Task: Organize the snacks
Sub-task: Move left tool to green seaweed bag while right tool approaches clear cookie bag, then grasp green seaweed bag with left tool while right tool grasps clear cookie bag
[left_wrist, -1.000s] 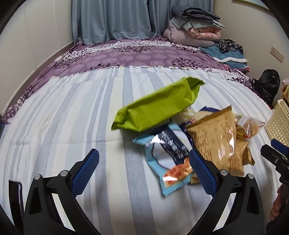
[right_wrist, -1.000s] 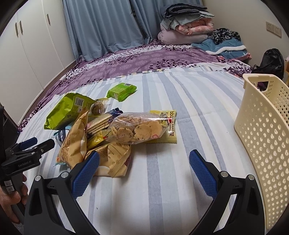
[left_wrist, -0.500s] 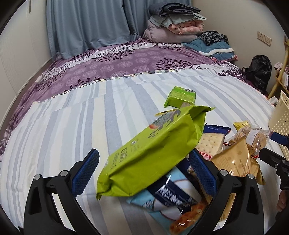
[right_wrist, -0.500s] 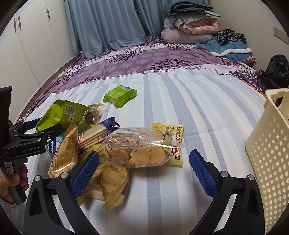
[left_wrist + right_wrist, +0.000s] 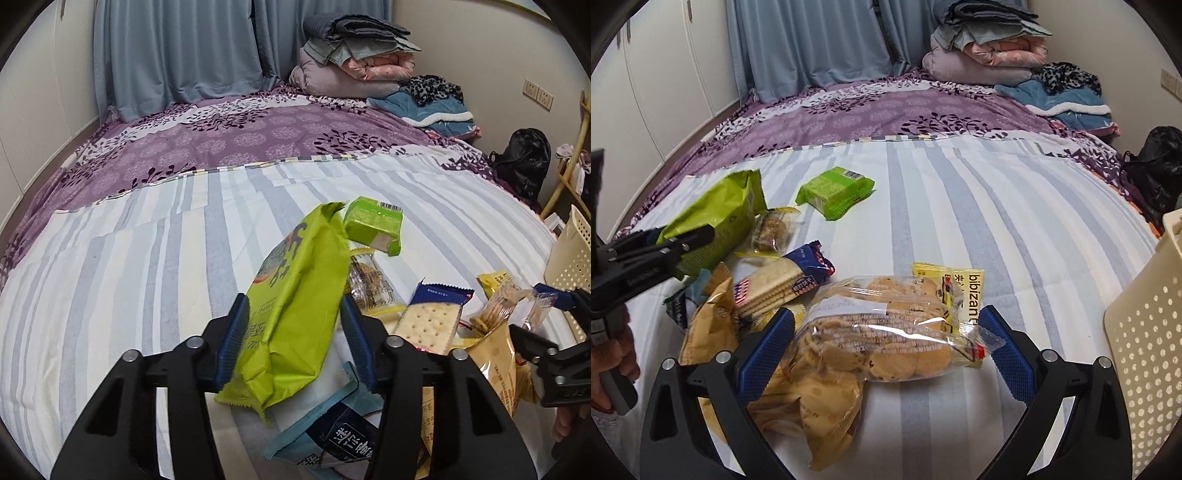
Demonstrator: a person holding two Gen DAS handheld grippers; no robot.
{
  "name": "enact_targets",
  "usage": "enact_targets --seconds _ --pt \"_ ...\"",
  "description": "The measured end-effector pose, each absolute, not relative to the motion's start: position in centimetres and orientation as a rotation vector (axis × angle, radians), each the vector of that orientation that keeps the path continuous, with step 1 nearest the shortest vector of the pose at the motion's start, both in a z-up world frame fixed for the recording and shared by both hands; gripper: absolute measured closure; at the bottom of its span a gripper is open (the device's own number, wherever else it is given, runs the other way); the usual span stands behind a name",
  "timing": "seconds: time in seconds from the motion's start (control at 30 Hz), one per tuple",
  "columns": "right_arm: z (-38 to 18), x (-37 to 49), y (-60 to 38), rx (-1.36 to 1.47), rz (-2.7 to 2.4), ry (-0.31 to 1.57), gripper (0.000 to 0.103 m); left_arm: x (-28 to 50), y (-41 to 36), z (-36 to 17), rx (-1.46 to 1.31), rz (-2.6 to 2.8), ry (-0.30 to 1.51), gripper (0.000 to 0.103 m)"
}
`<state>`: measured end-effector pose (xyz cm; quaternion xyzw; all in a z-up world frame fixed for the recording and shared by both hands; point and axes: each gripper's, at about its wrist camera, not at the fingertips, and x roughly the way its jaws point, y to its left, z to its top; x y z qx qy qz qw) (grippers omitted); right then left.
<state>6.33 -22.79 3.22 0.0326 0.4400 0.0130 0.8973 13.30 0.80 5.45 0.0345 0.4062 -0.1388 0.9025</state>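
On the striped bedspread [image 5: 147,280] the snacks lie in one loose heap, so each gripper works its own side of it. Furthest left, the left gripper [image 5: 293,332] straddles the big green bag [image 5: 295,317] across its narrow width, the only span its jaws can take. They are closing, with the bag between the pads and creased there, though a firm pinch cannot be confirmed. Beyond the bag's far end sits a small green packet [image 5: 834,192], apart from the pile. A cracker pack [image 5: 779,284] and a tan bag [image 5: 709,332] overlap in the middle. The right gripper [image 5: 886,347] stands wide, one pad either side of the clear cookie bag [image 5: 886,332] and not pressing it, probably lined up for a lengthwise grab. At far right the cream perforated basket [image 5: 1145,350] waits, likely the destination.
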Motion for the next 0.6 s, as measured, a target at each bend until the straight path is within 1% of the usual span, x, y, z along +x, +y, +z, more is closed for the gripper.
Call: enact_targets --seconds 0.03,0.13,0.4,0.47,0.53,0.57,0.6 --pt "2.9 6.6 -22.9 0.079 0.030 0.921 0.005 13.3 0.9 5.5 0.066 -0.290 0.838 0.056" --pt "2.1 7.1 -23.1 0.103 0.019 0.951 0.005 13.5 0.8 5.6 0.067 -0.289 0.837 0.057" --pt "1.6 7.3 -23.1 0.101 0.032 0.960 0.005 14.4 -0.2 5.0 0.105 -0.284 0.859 0.056" --pt "1.6 7.4 -23.0 0.097 0.032 0.963 0.005 14.8 -0.4 4.6 0.117 -0.275 0.868 0.054" --pt "1.6 7.5 -22.9 0.093 0.032 0.967 0.005 15.1 -0.5 4.3 0.118 -0.263 0.887 0.046" --pt "1.7 7.5 -23.0 0.093 0.032 0.968 0.005 15.2 -0.4 4.2 0.111 -0.261 0.893 0.044" --pt "1.7 7.6 -22.9 0.094 0.033 0.969 0.005 15.2 -0.2 4.1 0.105 -0.266 0.898 0.039"
